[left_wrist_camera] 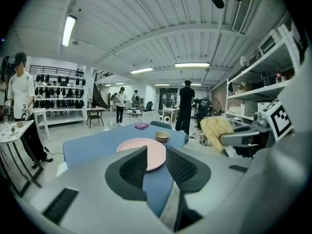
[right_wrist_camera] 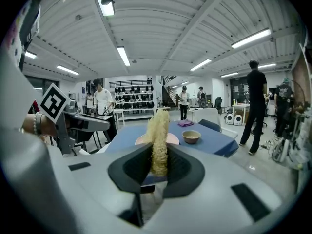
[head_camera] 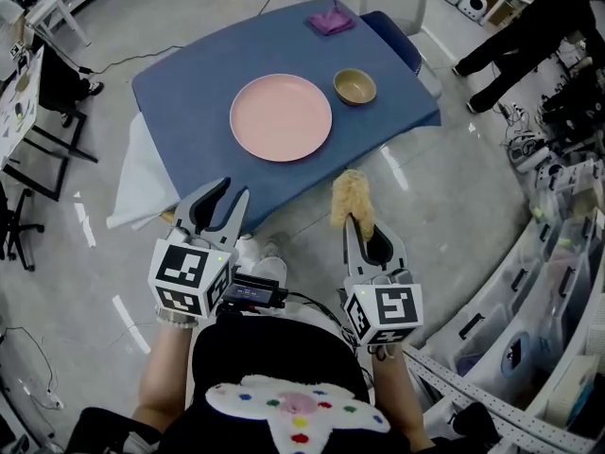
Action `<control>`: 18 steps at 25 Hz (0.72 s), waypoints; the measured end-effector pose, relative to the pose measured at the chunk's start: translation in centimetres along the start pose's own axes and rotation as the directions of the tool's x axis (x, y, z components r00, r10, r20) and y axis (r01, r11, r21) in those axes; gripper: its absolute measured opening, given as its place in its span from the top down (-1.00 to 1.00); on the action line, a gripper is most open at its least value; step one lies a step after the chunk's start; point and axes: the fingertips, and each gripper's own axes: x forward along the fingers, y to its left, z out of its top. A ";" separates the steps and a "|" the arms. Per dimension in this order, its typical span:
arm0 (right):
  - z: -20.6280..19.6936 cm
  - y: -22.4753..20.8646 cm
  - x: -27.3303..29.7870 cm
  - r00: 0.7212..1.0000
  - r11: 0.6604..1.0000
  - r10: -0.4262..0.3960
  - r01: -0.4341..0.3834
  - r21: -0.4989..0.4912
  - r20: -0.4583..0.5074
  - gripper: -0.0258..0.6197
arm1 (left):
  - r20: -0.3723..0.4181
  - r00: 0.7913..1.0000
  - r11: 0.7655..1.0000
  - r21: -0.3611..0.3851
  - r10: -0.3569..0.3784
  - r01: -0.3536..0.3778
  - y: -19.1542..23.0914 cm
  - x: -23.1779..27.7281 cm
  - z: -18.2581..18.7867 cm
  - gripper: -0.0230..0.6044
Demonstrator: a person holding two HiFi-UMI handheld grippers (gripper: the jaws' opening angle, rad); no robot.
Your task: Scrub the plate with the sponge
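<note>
A round pink plate (head_camera: 281,117) lies in the middle of the blue table (head_camera: 189,83). My right gripper (head_camera: 362,227) is shut on a shaggy yellow sponge (head_camera: 351,200), which sticks out past its fingertips. It hangs over the floor, short of the table's near edge. My left gripper (head_camera: 219,200) is open and holds nothing, also short of that edge. In the left gripper view the plate (left_wrist_camera: 156,153) shows between the jaws of the left gripper (left_wrist_camera: 157,162), with the sponge (left_wrist_camera: 216,130) off to the right. In the right gripper view the sponge (right_wrist_camera: 158,135) stands upright in the right gripper (right_wrist_camera: 157,167), with the plate (right_wrist_camera: 172,139) behind it.
A tan bowl (head_camera: 354,86) sits just right of the plate, and a purple cloth (head_camera: 330,19) lies at the table's far edge. A chair (head_camera: 397,36) stands behind the table. A person's legs (head_camera: 515,36) are at the far right. Shelving (head_camera: 529,282) runs along my right.
</note>
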 end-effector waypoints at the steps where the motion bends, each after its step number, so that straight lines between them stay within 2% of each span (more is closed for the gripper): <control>1: 0.2 -0.2 0.8 1.000 1.000 -0.001 0.001 0.000 -0.006 0.74 | -0.004 1.000 1.000 -0.006 0.001 -0.001 0.5 0.8 0.2 0.55; 8: 0.8 -1.3 6.1 0.999 1.000 0.000 0.000 0.006 -0.044 0.74 | -0.048 0.999 0.999 -0.035 0.011 -0.013 4.2 5.4 0.2 0.55; 18: 2.0 -0.8 12.0 0.995 0.999 0.031 -0.032 -0.014 -0.094 0.74 | -0.087 0.996 0.994 -0.099 0.032 -0.041 8.9 8.4 -0.3 0.55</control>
